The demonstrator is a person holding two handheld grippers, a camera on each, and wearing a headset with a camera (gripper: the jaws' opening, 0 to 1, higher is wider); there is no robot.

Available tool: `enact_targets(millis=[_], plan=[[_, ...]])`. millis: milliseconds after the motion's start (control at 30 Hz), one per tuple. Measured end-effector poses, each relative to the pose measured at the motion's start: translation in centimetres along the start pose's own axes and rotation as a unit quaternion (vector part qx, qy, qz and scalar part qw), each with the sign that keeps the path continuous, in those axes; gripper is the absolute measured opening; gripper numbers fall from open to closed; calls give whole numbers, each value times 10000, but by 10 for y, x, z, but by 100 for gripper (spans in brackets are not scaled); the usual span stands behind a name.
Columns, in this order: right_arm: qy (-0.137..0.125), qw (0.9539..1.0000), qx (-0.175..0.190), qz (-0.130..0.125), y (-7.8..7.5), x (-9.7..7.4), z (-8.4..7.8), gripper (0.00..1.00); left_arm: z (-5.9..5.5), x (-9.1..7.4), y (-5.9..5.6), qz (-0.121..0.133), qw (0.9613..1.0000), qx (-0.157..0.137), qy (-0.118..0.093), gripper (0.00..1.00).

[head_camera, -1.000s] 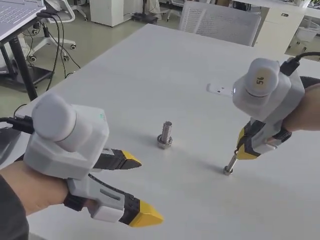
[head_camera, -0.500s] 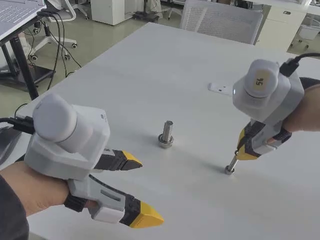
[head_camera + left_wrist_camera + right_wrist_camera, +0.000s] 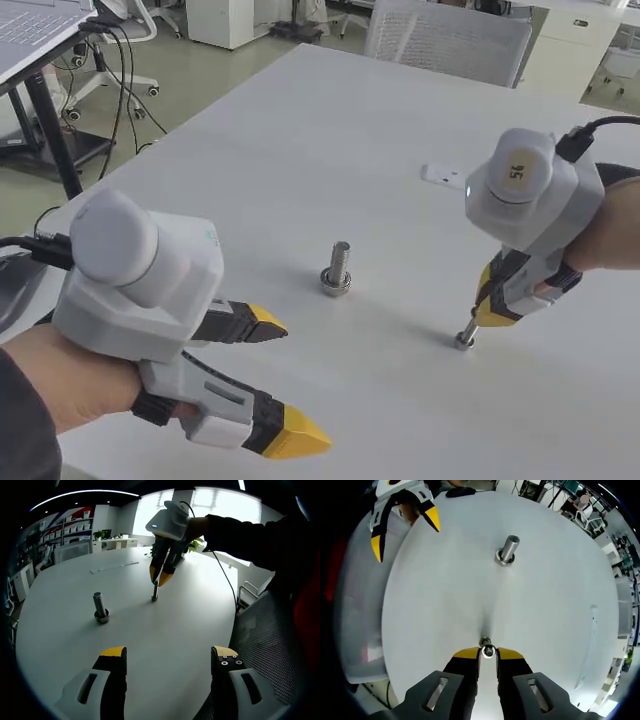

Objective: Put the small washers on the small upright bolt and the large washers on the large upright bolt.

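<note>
- We count two bolts on the white desk (image 3: 300, 150), well apart from each other. One is a large grey metal upright bolt (image 3: 339, 262) near the middle, and the other is a small thin metal bolt (image 3: 466, 331) to its right.
- The large grey metal upright bolt has a wider metal ring (image 3: 334, 286) at its foot. We cannot tell whether this is the bolt's head or washers, so we cannot count any.
- We see two claws with yellow tips, one in each hand.
- The right claw (image 3: 485, 312) points down at the small thin metal bolt. In the right gripper view its two jaws are drawn close together, clamped on the bolt's top (image 3: 488, 652). The bolt's foot rests on the desk.
- The left claw (image 3: 280, 378) hovers over the near edge of the desk, well apart from both bolts. Its two jaws are spread wide with nothing between them, as the left gripper view (image 3: 167, 660) also shows.
- One flat white strip (image 3: 440, 176) lies on the desk beyond the right claw.
- One white mesh-backed chair (image 3: 445, 40) stands at the far end of the desk.
</note>
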State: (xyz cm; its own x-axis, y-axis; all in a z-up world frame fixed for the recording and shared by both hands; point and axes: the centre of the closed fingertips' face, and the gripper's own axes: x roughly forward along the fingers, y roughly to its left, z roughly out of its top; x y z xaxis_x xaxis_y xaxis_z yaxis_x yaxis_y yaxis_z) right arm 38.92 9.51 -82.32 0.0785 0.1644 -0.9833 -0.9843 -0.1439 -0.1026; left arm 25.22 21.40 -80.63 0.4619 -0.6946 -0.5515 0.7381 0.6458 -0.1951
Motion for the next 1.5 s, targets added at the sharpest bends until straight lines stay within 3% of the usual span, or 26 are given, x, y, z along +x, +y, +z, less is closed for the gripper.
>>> enact_targets(millis=[867, 1500], plan=[[164, 9996, -30, 243, 4, 35, -3, 14, -3, 1, 2, 13, 10000, -55, 31, 67], [122, 9995, 20, 299, 5, 36, -3, 15, -3, 2, 1, 3, 10000, -67, 62, 67]])
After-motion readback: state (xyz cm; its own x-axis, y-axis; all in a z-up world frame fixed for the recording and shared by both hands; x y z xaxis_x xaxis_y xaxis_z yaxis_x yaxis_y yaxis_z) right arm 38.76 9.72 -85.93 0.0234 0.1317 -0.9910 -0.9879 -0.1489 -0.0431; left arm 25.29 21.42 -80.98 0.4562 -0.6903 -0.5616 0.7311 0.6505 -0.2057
